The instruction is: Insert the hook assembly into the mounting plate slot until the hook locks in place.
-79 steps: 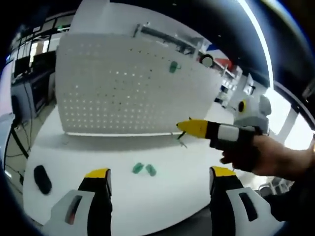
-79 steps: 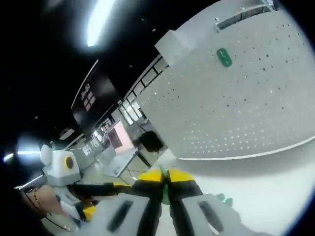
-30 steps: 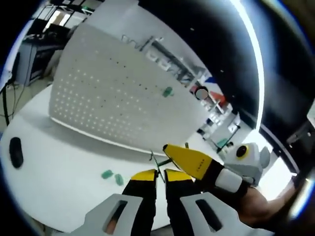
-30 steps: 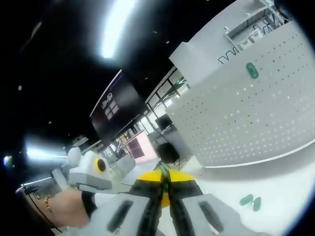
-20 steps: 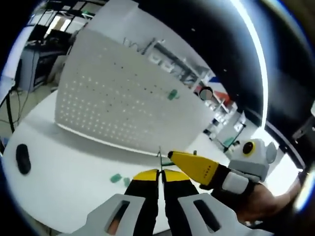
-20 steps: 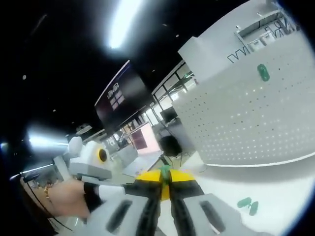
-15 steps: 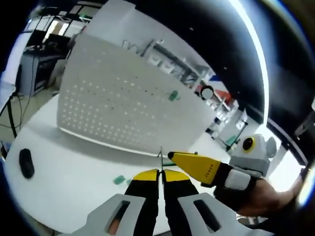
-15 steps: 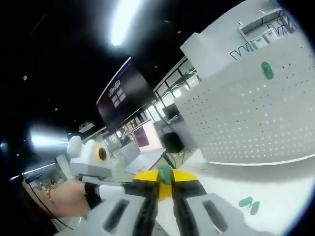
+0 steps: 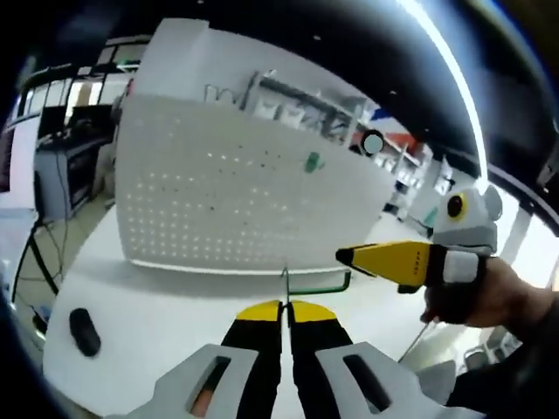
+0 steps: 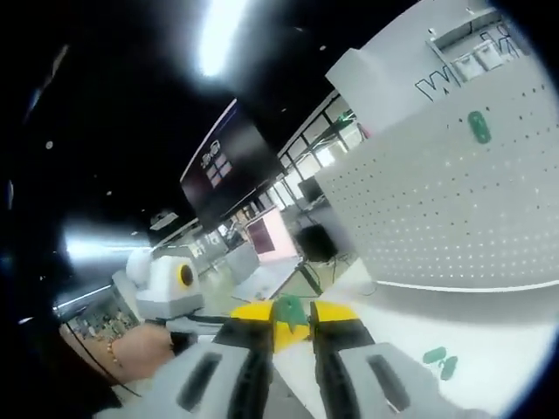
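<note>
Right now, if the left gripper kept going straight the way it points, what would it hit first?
Most likely the white pegboard standing on the table; the left gripper points at its lower part, though depth is unclear.

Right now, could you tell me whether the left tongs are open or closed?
Closed. In the left gripper view the left tongs have their yellow tips pressed together on a thin wire hook that sticks out in front of the pegboard.

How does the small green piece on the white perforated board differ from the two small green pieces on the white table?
The small green piece on the board is alone and mounted high on the upright white perforated board. The two small green pieces on the table lie side by side, loose on the white table, in front of the board's lower edge. All three share the same green colour and a similar small, rounded shape.
</note>
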